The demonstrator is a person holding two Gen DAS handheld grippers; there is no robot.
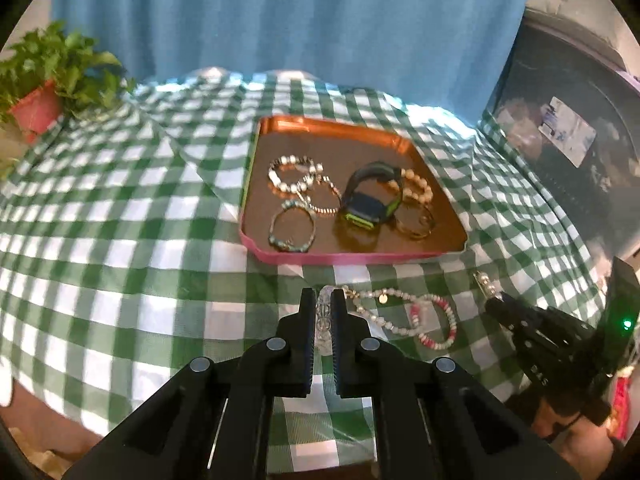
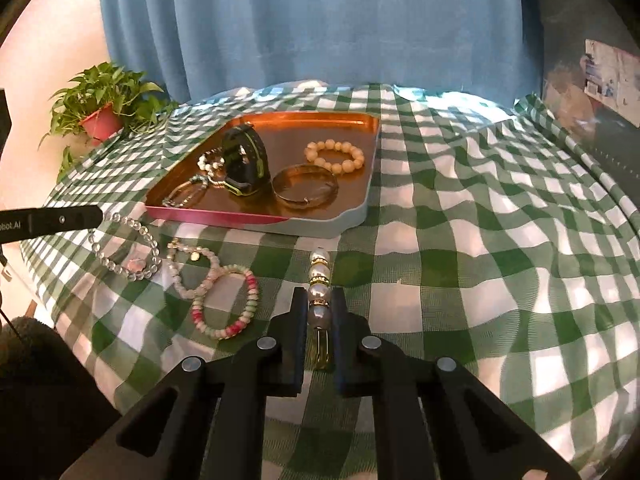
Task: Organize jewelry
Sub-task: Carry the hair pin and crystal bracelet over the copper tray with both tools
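On green checked cloth (image 2: 460, 240), at 6 o'clock from the tray (image 2: 256, 220): two bracelets left loose, pale bead bracelet (image 2: 192, 272) and pink-green bracelet (image 2: 224, 304), touching each other. Left gripper (image 1: 324, 312) clenched on a clear bead bracelet (image 2: 124, 248), one edge pinched so the loop hangs free, probably for the trip to the tray. Right gripper (image 2: 319, 308) clamped on a pearl bracelet (image 2: 320, 276), held edge-on toward 12 o'clock. Already in the tray: watch (image 2: 244, 160), bangle (image 2: 304, 186), more bracelets.
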